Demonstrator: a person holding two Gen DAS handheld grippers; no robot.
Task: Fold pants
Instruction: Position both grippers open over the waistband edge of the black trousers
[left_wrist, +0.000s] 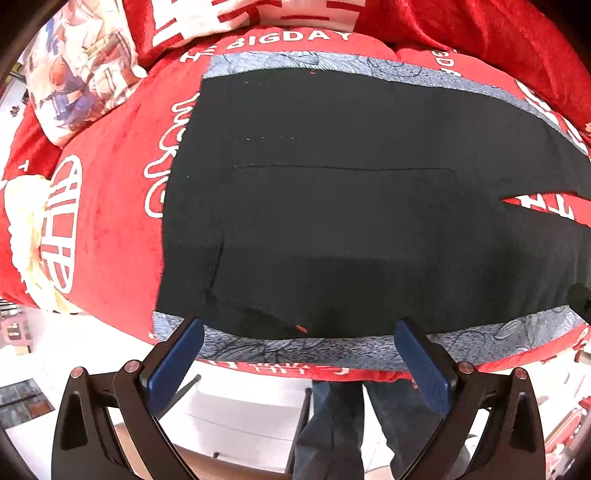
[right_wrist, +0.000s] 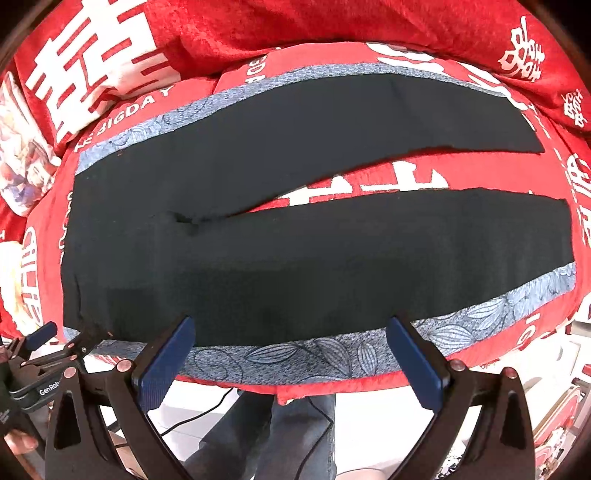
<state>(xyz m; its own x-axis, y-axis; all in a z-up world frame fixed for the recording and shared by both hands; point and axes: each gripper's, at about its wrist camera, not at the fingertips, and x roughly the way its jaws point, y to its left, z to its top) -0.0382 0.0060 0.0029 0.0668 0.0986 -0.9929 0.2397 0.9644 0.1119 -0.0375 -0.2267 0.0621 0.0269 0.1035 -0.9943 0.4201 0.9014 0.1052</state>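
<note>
Black pants (right_wrist: 280, 236) with blue leaf-patterned side stripes lie flat on a red blanket, waist to the left, two legs spread apart to the right. In the left wrist view the waist end (left_wrist: 332, 206) fills the middle. My left gripper (left_wrist: 299, 328) is open and empty at the near blue side stripe (left_wrist: 295, 349) close to the waist. It also shows at the lower left of the right wrist view (right_wrist: 51, 341). My right gripper (right_wrist: 291, 325) is open and empty over the near edge of the near leg, above its blue stripe (right_wrist: 314, 354).
The red blanket (right_wrist: 406, 177) with white lettering covers the surface and shows between the legs. A patterned pillow (left_wrist: 77, 74) lies at the far left. The surface's near edge is just below the pants; a person's jeans-clad legs (right_wrist: 280, 435) and a cable stand below it.
</note>
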